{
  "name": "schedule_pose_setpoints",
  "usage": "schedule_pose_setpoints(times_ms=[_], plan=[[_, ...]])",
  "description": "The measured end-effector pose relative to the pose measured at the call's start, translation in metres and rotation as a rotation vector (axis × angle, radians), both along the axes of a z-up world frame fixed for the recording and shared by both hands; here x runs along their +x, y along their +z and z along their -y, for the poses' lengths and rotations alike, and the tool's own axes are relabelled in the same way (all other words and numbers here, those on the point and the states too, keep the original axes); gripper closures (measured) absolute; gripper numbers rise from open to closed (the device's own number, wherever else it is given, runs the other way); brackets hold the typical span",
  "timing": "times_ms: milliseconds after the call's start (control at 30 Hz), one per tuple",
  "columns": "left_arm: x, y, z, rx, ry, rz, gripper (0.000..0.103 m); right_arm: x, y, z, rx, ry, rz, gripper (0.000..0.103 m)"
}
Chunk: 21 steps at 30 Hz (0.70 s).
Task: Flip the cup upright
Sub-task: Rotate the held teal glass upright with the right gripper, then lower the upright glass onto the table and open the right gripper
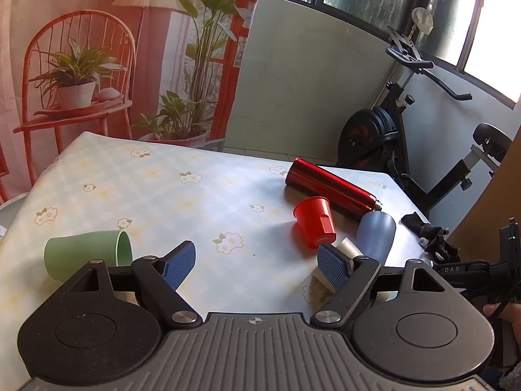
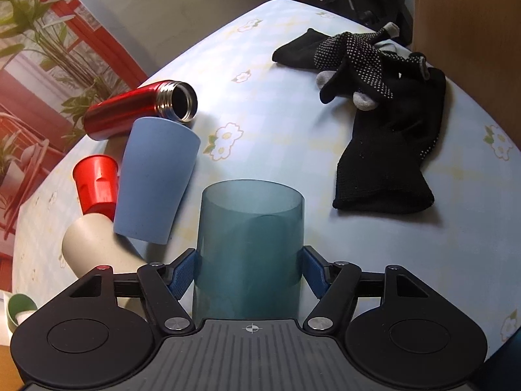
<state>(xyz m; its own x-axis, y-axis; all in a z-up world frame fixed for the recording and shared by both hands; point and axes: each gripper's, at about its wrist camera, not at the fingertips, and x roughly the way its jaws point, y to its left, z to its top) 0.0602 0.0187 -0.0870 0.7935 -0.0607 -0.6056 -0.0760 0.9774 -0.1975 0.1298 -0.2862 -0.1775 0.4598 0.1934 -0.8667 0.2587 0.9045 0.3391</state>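
In the right wrist view my right gripper (image 2: 249, 275) is shut on a translucent teal cup (image 2: 250, 234), its blue pads pressing both sides; the cup's far end points away from me, over the table. A blue cup (image 2: 156, 176), a red cup (image 2: 96, 179) and a beige cup (image 2: 94, 244) lie on their sides to its left. In the left wrist view my left gripper (image 1: 257, 264) is open and empty above the table. A green cup (image 1: 86, 254) lies on its side by the left finger. The red cup (image 1: 314, 221), blue cup (image 1: 376, 234) and beige cup (image 1: 348, 249) lie beyond the right finger.
A red metal flask (image 2: 136, 110) lies open-mouthed behind the cups; it also shows in the left wrist view (image 1: 329, 185). Black gloves (image 2: 384, 110) lie at the right of the floral tablecloth (image 2: 276, 123). An exercise bike (image 1: 407, 137) stands beyond the table's far edge.
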Motion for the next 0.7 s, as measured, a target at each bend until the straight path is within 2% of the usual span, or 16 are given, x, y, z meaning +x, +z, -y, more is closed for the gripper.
schedule_pose_setpoints(times_ms=[200,400,533,700], plan=[[-0.004,0.004,-0.005,0.009,0.008,-0.008,0.019,-0.016,0.028,-0.011,0.004,0.055,0.077,0.039],[-0.013,0.01,-0.019,0.023,0.042,-0.013,0.019,-0.024,0.064,-0.049,0.042,0.201,0.138,0.039],[-0.02,0.014,-0.032,0.017,0.076,-0.016,0.019,-0.025,0.073,-0.091,0.076,0.338,0.128,0.039],[-0.021,0.017,-0.046,0.014,0.125,-0.021,0.019,-0.011,0.058,-0.154,0.09,0.486,0.069,0.039]])
